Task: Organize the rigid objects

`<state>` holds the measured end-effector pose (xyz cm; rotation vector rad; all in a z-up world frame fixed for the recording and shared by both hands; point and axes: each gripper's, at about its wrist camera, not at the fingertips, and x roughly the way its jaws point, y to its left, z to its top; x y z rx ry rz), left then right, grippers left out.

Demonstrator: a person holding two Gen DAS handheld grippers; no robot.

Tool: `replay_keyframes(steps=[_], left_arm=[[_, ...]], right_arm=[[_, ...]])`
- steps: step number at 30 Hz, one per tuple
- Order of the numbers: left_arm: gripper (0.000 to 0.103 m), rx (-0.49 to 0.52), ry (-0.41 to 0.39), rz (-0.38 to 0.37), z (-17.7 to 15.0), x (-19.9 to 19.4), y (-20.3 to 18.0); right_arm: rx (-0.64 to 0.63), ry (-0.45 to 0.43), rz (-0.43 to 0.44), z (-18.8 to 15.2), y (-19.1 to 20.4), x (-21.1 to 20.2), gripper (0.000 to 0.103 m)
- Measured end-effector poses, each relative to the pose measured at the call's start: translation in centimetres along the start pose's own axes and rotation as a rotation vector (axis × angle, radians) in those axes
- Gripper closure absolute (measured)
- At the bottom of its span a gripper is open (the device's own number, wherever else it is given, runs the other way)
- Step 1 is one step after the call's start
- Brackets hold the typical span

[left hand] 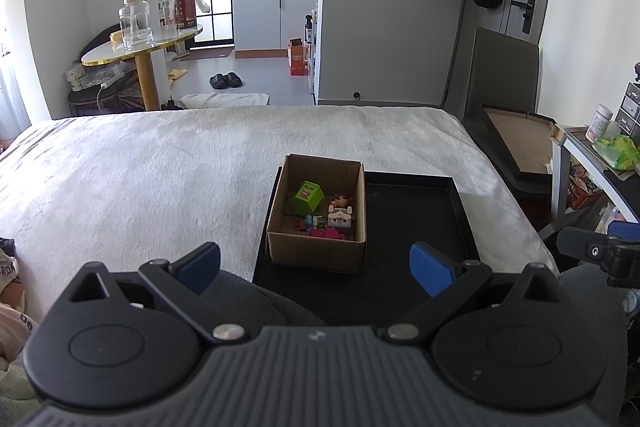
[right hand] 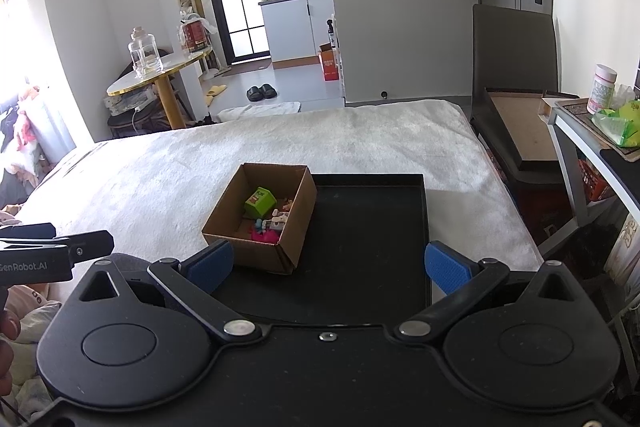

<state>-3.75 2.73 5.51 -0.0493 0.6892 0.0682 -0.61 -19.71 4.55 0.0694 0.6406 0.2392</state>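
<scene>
While my left gripper (left hand: pixel 316 269) hangs with blue pads wide apart and nothing between them, the open brown cardboard box (left hand: pixel 318 247) sits at 12 o'clock on the shallow black tray's (left hand: pixel 420 223) left part, holding a green cube toy (left hand: pixel 307 195) and small figurines (left hand: pixel 334 221). Right wrist view: my right gripper (right hand: pixel 330 267) is spread and empty too; box at 11 o'clock, tray on white blanket (right hand: pixel 360 135).
</scene>
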Motion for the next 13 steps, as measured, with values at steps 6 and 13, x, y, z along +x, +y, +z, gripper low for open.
replay_keyframes(steps=[6,13], left_arm=[[0.003,0.0,-0.002,-0.01,-0.04,-0.05,0.02],[0.003,0.002,-0.001,-0.019,-0.21,-0.09,-0.11]], right_arm=[[-0.001,0.001,0.0,0.0,-0.01,-0.01,0.0],[-0.002,0.001,0.001,0.0,-0.02,0.01,0.0]])
